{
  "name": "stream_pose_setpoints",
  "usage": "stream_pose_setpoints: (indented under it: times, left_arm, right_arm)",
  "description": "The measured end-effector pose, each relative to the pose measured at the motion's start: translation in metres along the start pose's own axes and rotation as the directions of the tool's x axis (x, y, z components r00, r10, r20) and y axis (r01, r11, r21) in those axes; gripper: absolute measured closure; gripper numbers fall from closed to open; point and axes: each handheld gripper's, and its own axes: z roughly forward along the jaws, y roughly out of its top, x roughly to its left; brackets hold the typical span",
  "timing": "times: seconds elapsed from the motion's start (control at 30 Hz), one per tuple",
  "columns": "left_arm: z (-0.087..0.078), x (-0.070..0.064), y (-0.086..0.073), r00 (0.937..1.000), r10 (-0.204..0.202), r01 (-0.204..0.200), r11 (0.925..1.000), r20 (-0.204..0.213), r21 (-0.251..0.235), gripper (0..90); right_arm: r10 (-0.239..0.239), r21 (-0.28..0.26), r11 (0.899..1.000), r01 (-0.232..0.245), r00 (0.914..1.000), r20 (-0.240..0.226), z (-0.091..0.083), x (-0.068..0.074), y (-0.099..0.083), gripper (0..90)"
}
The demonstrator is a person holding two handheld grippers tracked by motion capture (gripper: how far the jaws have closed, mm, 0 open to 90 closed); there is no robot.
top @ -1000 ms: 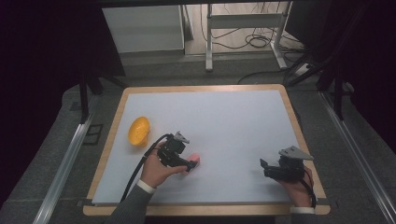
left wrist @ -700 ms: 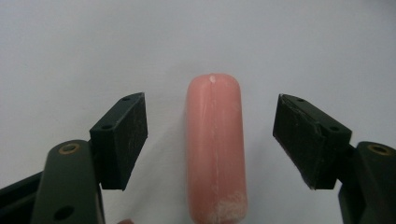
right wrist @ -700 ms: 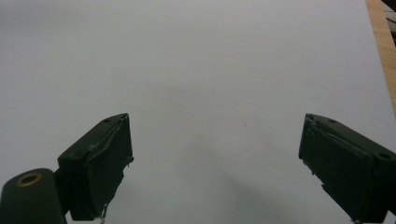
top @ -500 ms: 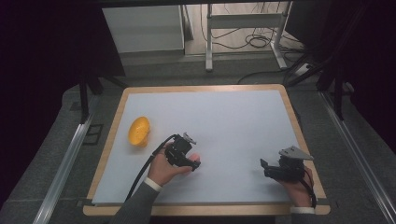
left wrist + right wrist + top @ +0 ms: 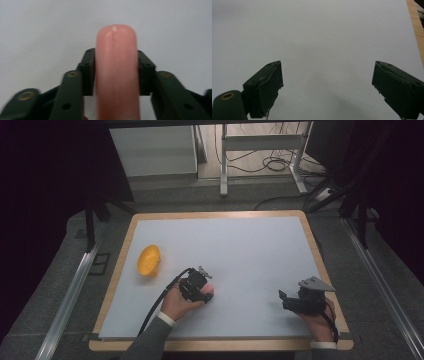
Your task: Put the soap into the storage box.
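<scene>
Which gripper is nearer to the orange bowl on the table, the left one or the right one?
The left. The left gripper, shut on a pink sausage, sits just right of the orange bowl and nearer the person. The right gripper, jaws open, rests far across the table near its right edge.

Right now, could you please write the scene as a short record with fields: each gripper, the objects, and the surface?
left gripper: shut on a pink sausage-shaped object, one jaw on each side, its rounded end past the jaw tips
right gripper: open, nothing between the jaws, near the table's right edge
orange bowl: lying on the left part of the table, apart from both grippers
table: white surface with a wooden rim
</scene>
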Motion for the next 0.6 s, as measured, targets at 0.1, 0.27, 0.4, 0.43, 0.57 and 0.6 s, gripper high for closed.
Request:
stream_pose_setpoints:
  times: [0.1, 0.27, 0.4, 0.43, 0.57, 0.6]
  left_arm:
    - [0.000, -0.001, 0.000, 1.0000, -0.003, 0.003, 1.0000, -0.007, 0.001, 59.8]
    - [-0.004, 0.001, 0.000, 0.9999, -0.008, 0.008, 0.9999, -0.008, -0.007, 59.9]
    - [-0.007, 0.002, 0.000, 0.9999, -0.012, 0.012, 0.9998, -0.007, -0.019, 59.9]
    - [-0.009, 0.003, 0.000, 0.9999, -0.012, 0.012, 0.9997, -0.010, -0.024, 59.9]
    - [-0.016, 0.006, 0.000, 0.9998, -0.021, 0.021, 0.9989, -0.004, -0.041, 60.0]
    - [-0.017, 0.007, 0.000, 0.9998, -0.022, 0.022, 0.9988, -0.004, -0.044, 60.0]
  right_arm:
    - [0.004, -0.002, 1.000, -0.004, 1.0000, 0.001, 0.000, 0.000, 0.000, 9.4]
    - [0.002, 0.001, 1.000, -0.002, 1.0000, 0.003, 0.000, -0.001, 0.000, 9.4]
    - [0.002, 0.002, 1.000, -0.002, 1.0000, 0.008, 0.000, -0.001, 0.000, 9.4]
    - [0.002, 0.002, 1.000, -0.002, 1.0000, 0.009, 0.000, -0.001, 0.000, 9.4]
    - [0.003, -0.001, 1.000, -0.003, 1.0000, 0.010, 0.000, -0.001, 0.000, 9.4]
    - [0.002, 0.001, 1.000, -0.002, 0.9999, 0.010, 0.000, 0.000, 0.000, 9.4]
